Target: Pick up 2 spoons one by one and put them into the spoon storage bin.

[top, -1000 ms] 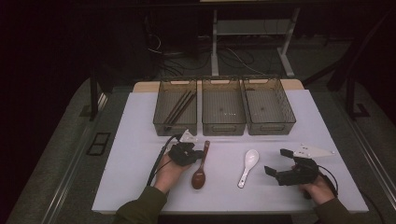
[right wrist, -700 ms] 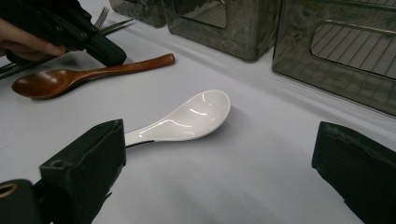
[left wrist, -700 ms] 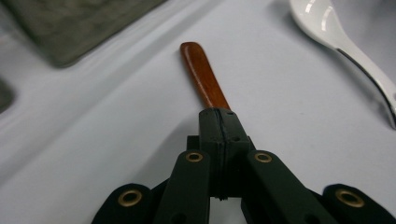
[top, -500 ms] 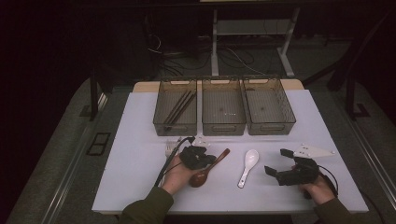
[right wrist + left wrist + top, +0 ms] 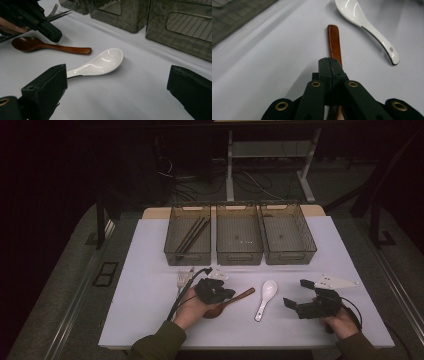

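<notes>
**A:** Swung round, that wooden spoon (image 5: 227,302) — a second ago its handle pointed up the table, now it slants toward the white spoon (image 5: 265,298). Left gripper (image 5: 218,292) sits over its handle.

**B:** Jaws clenched on it?

**A:** Clamped tight together in the left gripper view, handle running out from under the tips. Whether they pinch it or just press down on it, I can't quite tell.

**B:** And the right gripper (image 5: 300,297)?

**A:** Parked, jaws spread wide, nothing between them, white spoon just beyond.

**B:** So how to do this well?

**A:** Confirm the hold before lifting. Keep the spoon level, swing clear of the white spoon, then head for a bin (image 5: 239,240) — the left bin (image 5: 188,251) already holds chopsticks (image 5: 192,234).
</notes>
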`<action>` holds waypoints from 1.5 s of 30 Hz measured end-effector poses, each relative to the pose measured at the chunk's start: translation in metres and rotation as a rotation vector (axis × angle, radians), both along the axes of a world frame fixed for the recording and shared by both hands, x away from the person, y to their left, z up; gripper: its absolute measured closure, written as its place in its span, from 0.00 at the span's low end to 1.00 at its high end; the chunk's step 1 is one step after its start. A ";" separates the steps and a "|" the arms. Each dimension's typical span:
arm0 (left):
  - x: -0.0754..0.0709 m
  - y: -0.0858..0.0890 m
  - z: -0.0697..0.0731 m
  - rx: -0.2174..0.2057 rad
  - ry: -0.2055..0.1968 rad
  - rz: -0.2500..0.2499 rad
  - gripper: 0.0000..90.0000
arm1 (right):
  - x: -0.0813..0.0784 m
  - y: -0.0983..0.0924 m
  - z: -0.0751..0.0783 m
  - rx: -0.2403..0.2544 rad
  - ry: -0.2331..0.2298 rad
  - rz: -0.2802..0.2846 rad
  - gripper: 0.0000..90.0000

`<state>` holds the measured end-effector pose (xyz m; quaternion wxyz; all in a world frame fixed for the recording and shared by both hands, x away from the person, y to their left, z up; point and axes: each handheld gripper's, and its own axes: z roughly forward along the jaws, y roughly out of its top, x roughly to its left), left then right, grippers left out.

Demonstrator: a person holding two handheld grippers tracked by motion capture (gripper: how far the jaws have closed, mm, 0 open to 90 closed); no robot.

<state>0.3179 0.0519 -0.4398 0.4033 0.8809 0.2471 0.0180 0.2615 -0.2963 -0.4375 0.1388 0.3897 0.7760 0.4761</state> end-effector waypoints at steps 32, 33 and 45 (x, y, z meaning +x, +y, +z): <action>-0.046 0.059 -0.004 -0.051 -0.009 0.068 0.48 | -0.001 0.000 0.000 -0.005 0.003 -0.001 0.03; -0.046 0.059 -0.005 -0.050 -0.004 0.068 0.48 | -0.001 0.000 0.000 -0.005 0.004 -0.001 0.03; -0.045 0.054 -0.011 -0.006 -0.002 0.046 0.48 | -0.001 0.000 -0.001 -0.006 0.002 -0.001 0.03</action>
